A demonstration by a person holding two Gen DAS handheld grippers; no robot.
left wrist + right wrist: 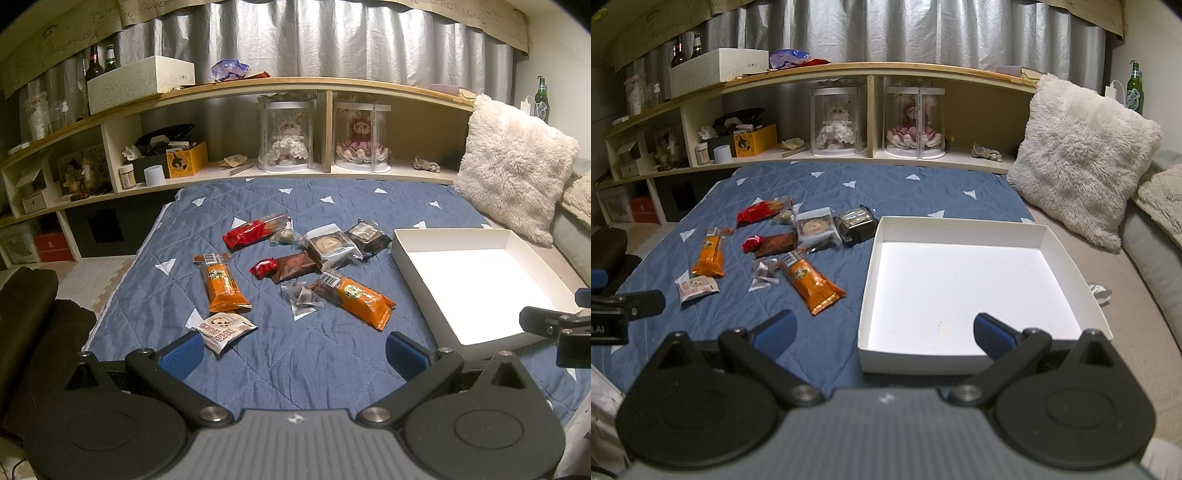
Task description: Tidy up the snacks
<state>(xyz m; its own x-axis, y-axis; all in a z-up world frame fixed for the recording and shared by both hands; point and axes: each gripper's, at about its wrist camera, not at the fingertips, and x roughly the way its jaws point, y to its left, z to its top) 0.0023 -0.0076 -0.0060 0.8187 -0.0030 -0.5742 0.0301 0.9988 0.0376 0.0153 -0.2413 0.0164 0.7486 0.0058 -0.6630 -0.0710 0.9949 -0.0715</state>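
Left wrist view: left gripper hovers over the blue quilt, fingers spread wide, holding nothing. Snack packets lie scattered left of the white box: two orange packets, a red packet, a brown bar, all outside the box. Right wrist view: right gripper hangs above the box's near wall, fingers likewise apart and unloaded. A fluffy pillow leans behind the box.

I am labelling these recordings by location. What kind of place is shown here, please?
Most likely a bedroom at home. The snacks lie on a blue quilted bedcover, a fluffy pillow leans at its far right corner, and a wooden shelf unit under grey curtains holds boxed dolls and bottles.
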